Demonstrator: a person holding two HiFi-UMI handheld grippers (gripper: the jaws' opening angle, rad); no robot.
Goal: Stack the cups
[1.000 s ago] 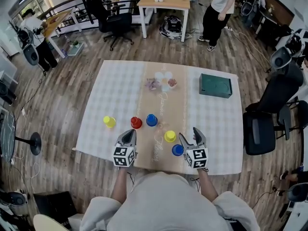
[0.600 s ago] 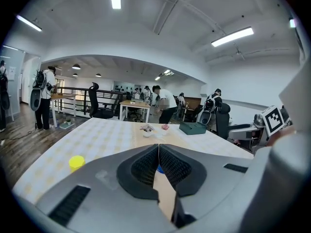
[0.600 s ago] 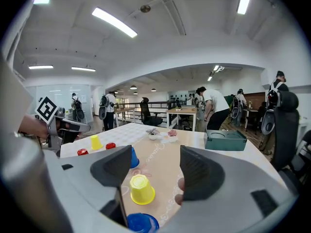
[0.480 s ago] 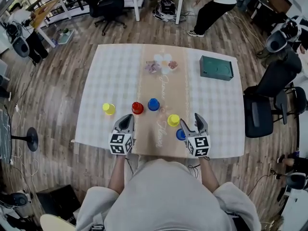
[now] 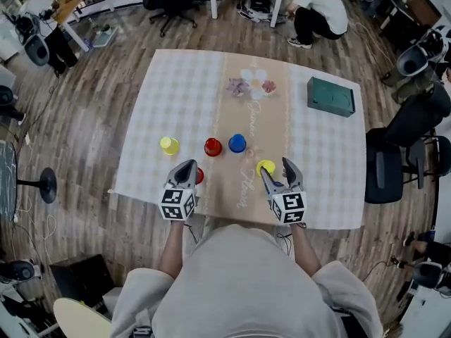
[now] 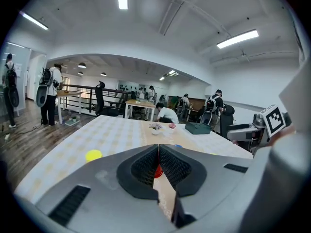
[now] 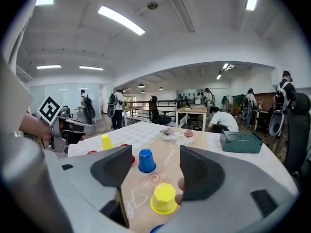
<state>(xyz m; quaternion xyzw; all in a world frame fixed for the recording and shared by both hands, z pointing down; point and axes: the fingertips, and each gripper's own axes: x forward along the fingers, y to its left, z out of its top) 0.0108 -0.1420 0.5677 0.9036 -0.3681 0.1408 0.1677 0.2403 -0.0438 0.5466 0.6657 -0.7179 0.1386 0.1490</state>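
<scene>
Left gripper (image 5: pixel 187 167) jaws together; right gripper (image 5: pixel 276 172) jaws apart, seemingly over yellow cup (image 7: pixel 164 198).

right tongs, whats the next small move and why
Probably ease the right tongs forward and down around the yellow cup, then close. They stand open and empty, and the upside-down cup sits just ahead between them, not yet gripped.

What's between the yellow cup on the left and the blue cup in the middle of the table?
A red cup stands between the yellow cup and the blue cup, roughly in line with them. The head view shows it best.
</scene>
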